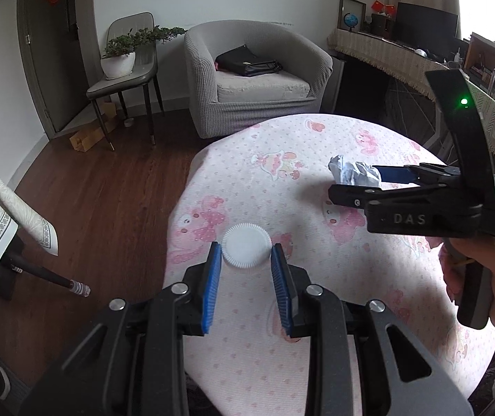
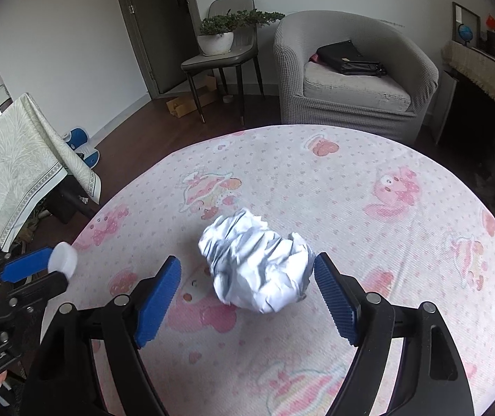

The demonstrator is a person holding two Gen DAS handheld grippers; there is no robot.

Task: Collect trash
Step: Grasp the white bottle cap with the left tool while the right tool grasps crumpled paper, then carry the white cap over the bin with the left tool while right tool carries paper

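A white ridged plastic cap (image 1: pixel 246 246) sits between the blue pads of my left gripper (image 1: pixel 246 254), which is open around it; whether the pads touch it I cannot tell. The cap also shows in the right wrist view (image 2: pixel 64 259) at the left gripper's tip. A crumpled white paper ball (image 2: pixel 256 263) lies on the pink-patterned tablecloth (image 2: pixel 351 190). My right gripper (image 2: pixel 247 277) is open around the ball, its right pad close to it. The ball (image 1: pixel 353 171) and right gripper (image 1: pixel 351 182) show at right in the left wrist view.
A grey armchair (image 1: pixel 254 79) with a black bag (image 1: pixel 247 62) stands behind the table. A chair with a potted plant (image 1: pixel 122 55) is at back left. A cloth-covered table (image 2: pixel 11 173) stands left. A sideboard (image 1: pixel 420 59) runs along the right.
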